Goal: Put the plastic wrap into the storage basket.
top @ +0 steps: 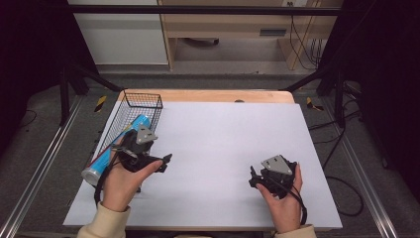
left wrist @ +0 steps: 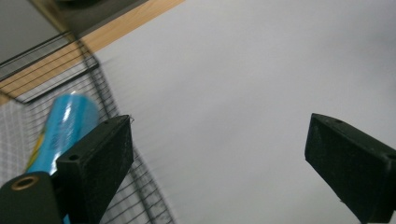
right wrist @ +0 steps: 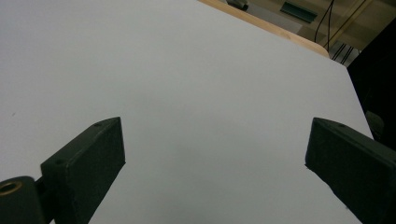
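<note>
Because the can (top: 121, 144) already lay on its side in the wire basket (top: 148, 100) at nine o'clock, the left gripper (top: 165, 162) stood spread and empty beside it, while the right gripper (top: 253, 177) rested spread at five o'clock.

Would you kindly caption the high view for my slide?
Open left tongs beside a wire basket holding a blue tube; open right tongs hover over the white tabletop.

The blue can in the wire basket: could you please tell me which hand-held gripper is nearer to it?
Left. The left hand-held gripper is open just beside the blue can and wire basket; the right hand-held gripper is open far across the table.
</note>
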Available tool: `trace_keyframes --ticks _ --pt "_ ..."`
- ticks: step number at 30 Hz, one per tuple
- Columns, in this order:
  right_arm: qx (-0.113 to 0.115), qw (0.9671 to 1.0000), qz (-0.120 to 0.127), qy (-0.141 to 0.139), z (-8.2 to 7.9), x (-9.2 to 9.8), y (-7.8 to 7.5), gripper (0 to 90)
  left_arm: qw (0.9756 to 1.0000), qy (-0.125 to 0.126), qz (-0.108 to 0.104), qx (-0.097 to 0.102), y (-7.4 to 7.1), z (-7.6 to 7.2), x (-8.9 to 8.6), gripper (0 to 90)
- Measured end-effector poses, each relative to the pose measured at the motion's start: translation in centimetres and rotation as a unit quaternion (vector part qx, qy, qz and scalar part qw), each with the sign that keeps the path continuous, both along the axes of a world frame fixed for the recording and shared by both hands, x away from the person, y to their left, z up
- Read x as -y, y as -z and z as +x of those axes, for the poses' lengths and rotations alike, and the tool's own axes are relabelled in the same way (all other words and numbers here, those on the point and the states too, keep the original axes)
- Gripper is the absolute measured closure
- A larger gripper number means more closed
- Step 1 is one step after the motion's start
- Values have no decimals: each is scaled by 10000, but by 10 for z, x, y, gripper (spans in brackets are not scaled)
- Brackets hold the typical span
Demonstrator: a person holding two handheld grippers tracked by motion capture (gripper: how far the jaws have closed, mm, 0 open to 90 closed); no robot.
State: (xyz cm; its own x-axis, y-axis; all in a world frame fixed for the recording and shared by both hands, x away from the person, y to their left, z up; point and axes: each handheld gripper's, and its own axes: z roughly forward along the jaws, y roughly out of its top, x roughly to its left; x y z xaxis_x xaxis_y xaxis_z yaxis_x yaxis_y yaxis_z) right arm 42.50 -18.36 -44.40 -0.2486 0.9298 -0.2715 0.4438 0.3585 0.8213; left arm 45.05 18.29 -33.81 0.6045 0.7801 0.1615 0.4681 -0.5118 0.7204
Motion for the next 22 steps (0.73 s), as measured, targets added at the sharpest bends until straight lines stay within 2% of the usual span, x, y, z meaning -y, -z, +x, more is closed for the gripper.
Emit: trace_keyframes --ticks 4,7,10,12,14,16,17,18,19,21,22 --pt "43 10000 50 -51 -1 3 0 43 9986 487 -207 -100 16 4 22 68" --pt "45 10000 38 -45 -2 7 0 40 9967 786 -121 -185 30 8 38 61" --pt "19 9999 98 -9 -1 8 0 40 9932 1118 -65 -332 45 14 51 56" --pt "-10 9999 113 1 -1 10 1 40 9906 1331 82 -320 54 17 57 55" --pt "-24 9997 198 -124 -2 12 2 39 9879 1491 -11 -421 64 21 61 52" --pt "-45 9997 194 -133 -1 13 3 38 9865 1580 38 -420 73 24 62 50" --pt "-101 9997 205 -119 0 15 4 39 9849 1694 69 -363 79 24 60 50" --pt "-101 9997 205 -119 0 15 4 39 9847 1707 136 -327 83 25 57 50" --pt "-122 9995 261 -111 0 16 5 41 9856 1655 63 -338 91 25 54 54" --pt "-159 9986 498 -38 1 21 7 48 9860 1630 -15 -339 97 23 47 62" --pt "-188 9979 612 11 1 24 7 48 9875 1555 -93 -239 99 21 44 61"
